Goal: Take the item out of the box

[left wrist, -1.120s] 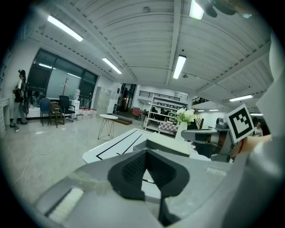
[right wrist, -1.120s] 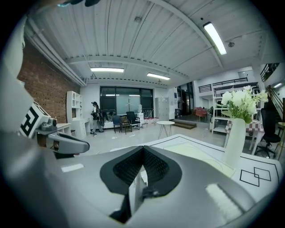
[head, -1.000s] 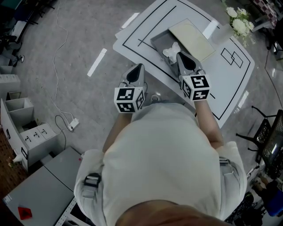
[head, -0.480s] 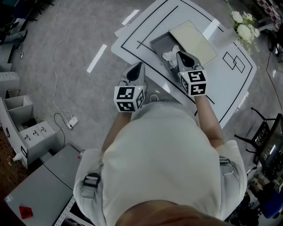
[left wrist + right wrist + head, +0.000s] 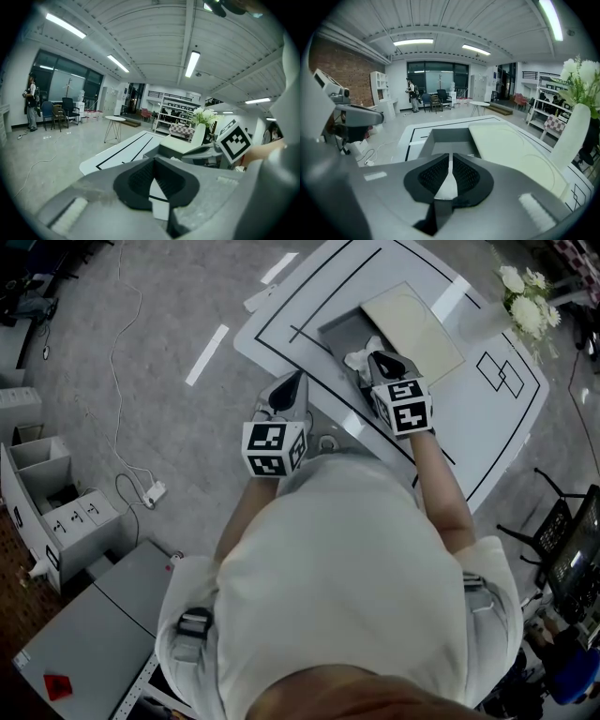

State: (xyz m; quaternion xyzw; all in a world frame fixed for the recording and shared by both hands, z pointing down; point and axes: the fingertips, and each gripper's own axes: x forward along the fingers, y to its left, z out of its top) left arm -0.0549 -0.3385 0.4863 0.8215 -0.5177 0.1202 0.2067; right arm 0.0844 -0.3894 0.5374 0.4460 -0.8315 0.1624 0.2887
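An open grey box (image 5: 336, 332) stands on the white table (image 5: 469, 409), and its cream lid (image 5: 412, 320) lies against the far right side. A crumpled white item (image 5: 360, 354) sits at the box's near edge. My right gripper (image 5: 380, 362) has its tips on that item. In the right gripper view a white strip of the item (image 5: 448, 186) is pinched between the dark pads, and the jaws are starting to open. My left gripper (image 5: 292, 383) hovers at the table's near edge, left of the box, shut and with nothing in it.
A white vase of flowers (image 5: 523, 307) stands at the table's far right, beyond the lid. Black lines mark the tabletop. On the floor to the left lie a cable with a power strip (image 5: 150, 495), grey cabinets (image 5: 56, 521) and white tape (image 5: 206, 354).
My right gripper has edged forward and a little left toward the box. The left gripper has stayed where it was.
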